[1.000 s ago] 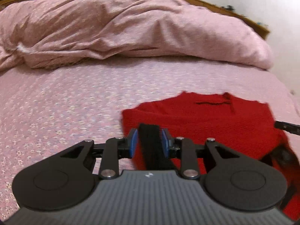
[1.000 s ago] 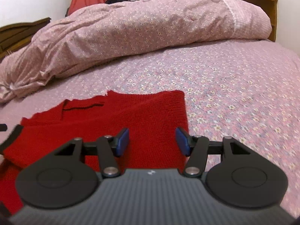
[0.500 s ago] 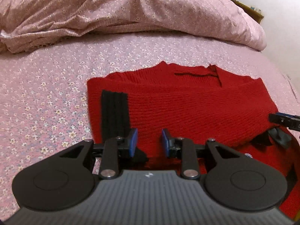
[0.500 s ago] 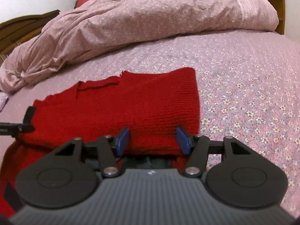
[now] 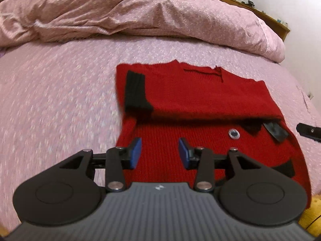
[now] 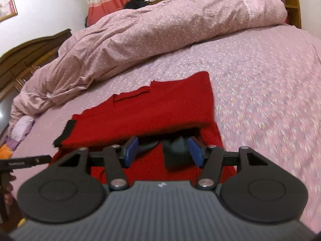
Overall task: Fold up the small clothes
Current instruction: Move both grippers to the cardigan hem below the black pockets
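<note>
A red knit sweater (image 5: 200,100) lies on the bed, its far part folded over its near part. A black cuff (image 5: 135,91) rests on the folded layer at the left. A round button (image 5: 233,134) and a black patch (image 5: 275,130) show on the lower layer. My left gripper (image 5: 159,153) is open and empty over the sweater's near part. My right gripper (image 6: 163,150) is open over the sweater (image 6: 160,104), near a dark patch (image 6: 176,148) under the fold's edge. The right gripper's tip shows in the left wrist view (image 5: 307,130).
A pink flowered sheet (image 5: 60,92) covers the bed. A bunched pink duvet (image 5: 140,12) lies along the far side and shows in the right wrist view (image 6: 160,28). A wooden headboard (image 6: 30,54) is at the left. The left gripper's tip (image 6: 26,161) is at the left edge.
My left gripper let go of the black cuff, opened wider and drew back toward me. The cuff now lies on the folded layer. My right gripper also pulled back, still open.
</note>
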Demonstrator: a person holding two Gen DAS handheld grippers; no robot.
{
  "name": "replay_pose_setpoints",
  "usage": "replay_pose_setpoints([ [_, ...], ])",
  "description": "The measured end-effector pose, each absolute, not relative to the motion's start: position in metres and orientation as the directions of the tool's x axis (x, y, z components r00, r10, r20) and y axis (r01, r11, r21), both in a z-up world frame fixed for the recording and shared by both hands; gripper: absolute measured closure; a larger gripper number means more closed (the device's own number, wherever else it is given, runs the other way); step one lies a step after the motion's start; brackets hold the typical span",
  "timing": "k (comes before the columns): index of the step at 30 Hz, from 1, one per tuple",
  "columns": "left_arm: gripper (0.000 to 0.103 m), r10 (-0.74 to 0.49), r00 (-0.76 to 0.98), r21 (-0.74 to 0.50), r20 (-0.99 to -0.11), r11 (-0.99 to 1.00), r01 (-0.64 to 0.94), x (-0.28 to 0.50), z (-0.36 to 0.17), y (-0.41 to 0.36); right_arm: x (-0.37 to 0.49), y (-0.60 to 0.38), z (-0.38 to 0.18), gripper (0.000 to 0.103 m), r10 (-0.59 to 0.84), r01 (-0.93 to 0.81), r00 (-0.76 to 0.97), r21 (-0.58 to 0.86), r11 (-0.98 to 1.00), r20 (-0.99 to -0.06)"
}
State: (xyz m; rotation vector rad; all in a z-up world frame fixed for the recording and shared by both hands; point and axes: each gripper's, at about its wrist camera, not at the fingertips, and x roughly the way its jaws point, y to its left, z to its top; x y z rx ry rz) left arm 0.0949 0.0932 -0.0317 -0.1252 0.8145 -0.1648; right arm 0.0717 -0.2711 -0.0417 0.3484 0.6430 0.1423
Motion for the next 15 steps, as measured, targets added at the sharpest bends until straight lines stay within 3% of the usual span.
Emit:
replay_pose_setpoints([
  [15,0.054,-0.173,0.667,-0.202,-0.725,0.979,0.035,0.007,-0.039,0.113,-0.010,-0.285,-0.057,0.044,0.159,0.058,0.796,0.335,0.940,-0.585],
])
